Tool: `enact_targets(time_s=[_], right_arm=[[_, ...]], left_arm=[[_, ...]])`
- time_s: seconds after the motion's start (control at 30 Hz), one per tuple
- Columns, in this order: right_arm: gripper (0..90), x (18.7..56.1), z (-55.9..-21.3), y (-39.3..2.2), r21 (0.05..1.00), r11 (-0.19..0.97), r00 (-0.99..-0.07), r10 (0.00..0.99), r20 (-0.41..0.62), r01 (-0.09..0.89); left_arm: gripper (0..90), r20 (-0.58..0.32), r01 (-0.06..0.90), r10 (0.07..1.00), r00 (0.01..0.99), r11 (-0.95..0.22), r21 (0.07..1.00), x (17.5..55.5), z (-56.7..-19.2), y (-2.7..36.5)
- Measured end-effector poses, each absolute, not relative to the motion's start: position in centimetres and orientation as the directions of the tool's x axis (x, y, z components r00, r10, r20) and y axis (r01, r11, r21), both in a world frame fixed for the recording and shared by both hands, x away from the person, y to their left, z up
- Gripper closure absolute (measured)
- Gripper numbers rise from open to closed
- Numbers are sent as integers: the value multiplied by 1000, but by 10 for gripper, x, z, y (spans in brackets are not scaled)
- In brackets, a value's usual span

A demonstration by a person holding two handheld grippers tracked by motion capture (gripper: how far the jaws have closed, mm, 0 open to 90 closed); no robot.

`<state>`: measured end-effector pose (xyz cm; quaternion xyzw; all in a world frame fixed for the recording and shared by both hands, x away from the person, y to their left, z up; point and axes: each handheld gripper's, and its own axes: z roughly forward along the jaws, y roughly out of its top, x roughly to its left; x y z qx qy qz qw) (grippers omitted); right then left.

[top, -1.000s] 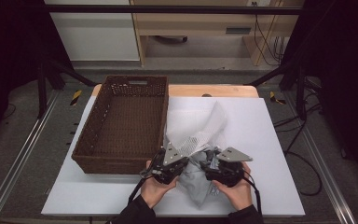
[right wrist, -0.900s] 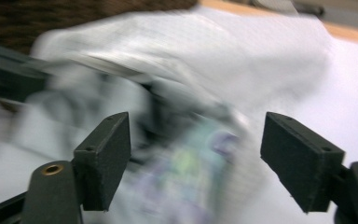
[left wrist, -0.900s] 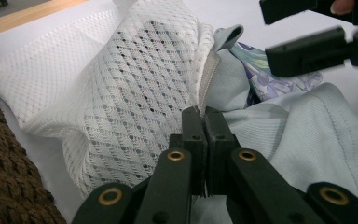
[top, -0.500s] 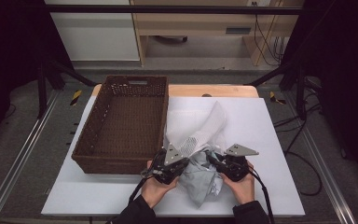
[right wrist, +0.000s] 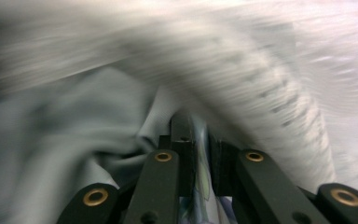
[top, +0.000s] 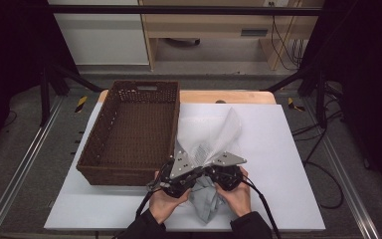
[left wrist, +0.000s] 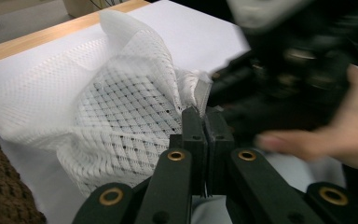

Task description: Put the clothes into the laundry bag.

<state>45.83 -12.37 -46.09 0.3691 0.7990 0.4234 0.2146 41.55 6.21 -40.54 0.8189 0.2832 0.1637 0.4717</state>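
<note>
The white mesh laundry bag point(top: 211, 139) lies on the white tabletop point(top: 278, 149) beside the brown wicker basket point(top: 132, 132), a grey garment point(top: 206, 199) at its mouth. The left tool point(left wrist: 204, 119) is clamped on the bag's rim. The right tool point(right wrist: 198, 128) has just been closing and pinches thin fabric. Both are light, limp and floppy, best gripped by their edges.

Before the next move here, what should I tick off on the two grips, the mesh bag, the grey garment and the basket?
1. Left gripper shut on the white mesh bag edge: ok.
2. Right gripper has just been closing; jaws clamp a thin fold of fabric: ok. Bag edge or garment: cannot tell, that view is blurred.
3. Grey garment fully inside the bag: not ok, it lies in front of the grippers.
4. Bag mouth spread wide: cannot tell.
5. Wicker basket beside the bag, nothing in it: ok.
</note>
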Motion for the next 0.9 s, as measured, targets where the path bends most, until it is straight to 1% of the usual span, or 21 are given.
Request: enact_targets(time_s=[0.07,0.13,0.23,0.33,0.5,0.57,0.7,0.73,0.8,0.83,0.9], right_arm=[[815,466,-464,-130,837,339,-574,818,-37,429],[776,465,-463,-133,842,330,-546,836,-51,427],[652,456,-459,-138,845,341,-546,835,-71,411],[485,444,-448,-147,864,296,-569,822,-14,407],[272,421,-433,-155,876,284,-650,758,44,390],[217,417,-434,-151,864,299,-672,738,61,406],[170,422,-452,-130,819,382,-682,731,15,427],[184,425,-459,-125,807,396,-678,735,9,439],[290,431,-468,-118,785,411,-663,749,-1,463],[392,433,-469,-117,780,418,-656,755,-13,465],[674,434,-465,-118,778,398,-637,771,5,487]], left_arm=[[884,4,322,622,783,-410,853,417,-411,61],[884,-11,341,625,781,-411,846,420,-417,60],[883,-8,354,633,774,-422,835,424,-424,59],[881,-11,360,641,767,-416,835,426,-426,60],[881,-17,368,656,755,-402,838,429,-426,62],[882,-18,370,658,753,-400,839,430,-426,63],[882,-17,367,659,752,-397,841,429,-426,63],[882,-18,367,658,753,-397,841,429,-425,64],[883,-19,364,655,755,-395,843,429,-425,64],[883,-22,363,652,758,-394,844,429,-424,64],[883,-25,359,645,764,-392,847,427,-423,64]])
